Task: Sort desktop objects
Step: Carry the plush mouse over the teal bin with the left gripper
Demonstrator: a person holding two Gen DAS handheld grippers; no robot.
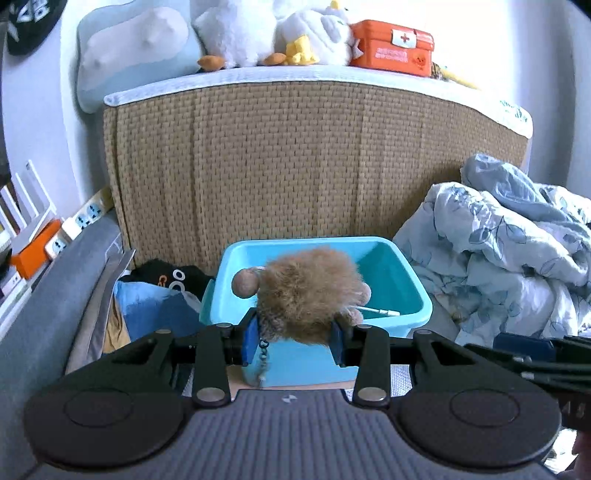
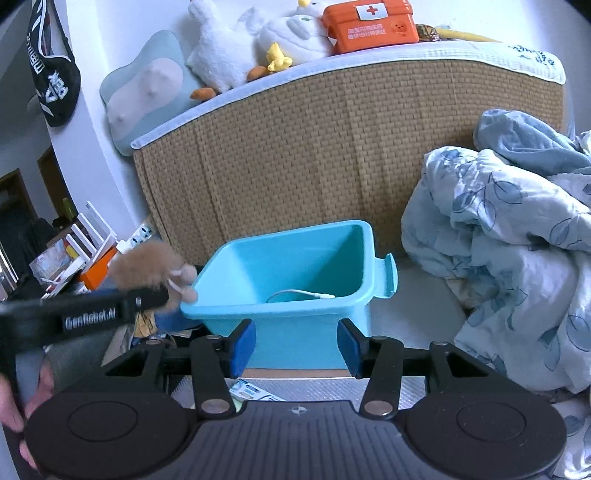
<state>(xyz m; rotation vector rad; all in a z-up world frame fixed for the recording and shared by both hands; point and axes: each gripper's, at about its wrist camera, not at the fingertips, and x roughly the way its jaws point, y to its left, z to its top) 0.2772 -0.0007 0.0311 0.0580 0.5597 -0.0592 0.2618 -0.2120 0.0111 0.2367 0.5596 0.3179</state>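
My left gripper [image 1: 294, 341] is shut on a furry brown plush keychain toy [image 1: 308, 291], held just above the near rim of a turquoise plastic bin [image 1: 391, 266]. A small chain dangles below the toy. A white cable [image 2: 299, 293] lies on the bin's floor. In the right wrist view my right gripper [image 2: 296, 347] stands open with nothing between its blue pads [image 2: 243, 345], close in front of the bin [image 2: 295, 258]. The left gripper [image 2: 159, 295] with the plush toy [image 2: 147, 264] shows at the bin's left edge there.
A woven tan headboard [image 1: 295, 166] rises behind the bin, topped by white plush toys [image 1: 266, 29] and an orange first-aid box [image 1: 393, 44]. A rumpled blue floral quilt [image 1: 509, 251] lies right. Clothes [image 1: 155, 295], power strips and a white rack crowd the left.
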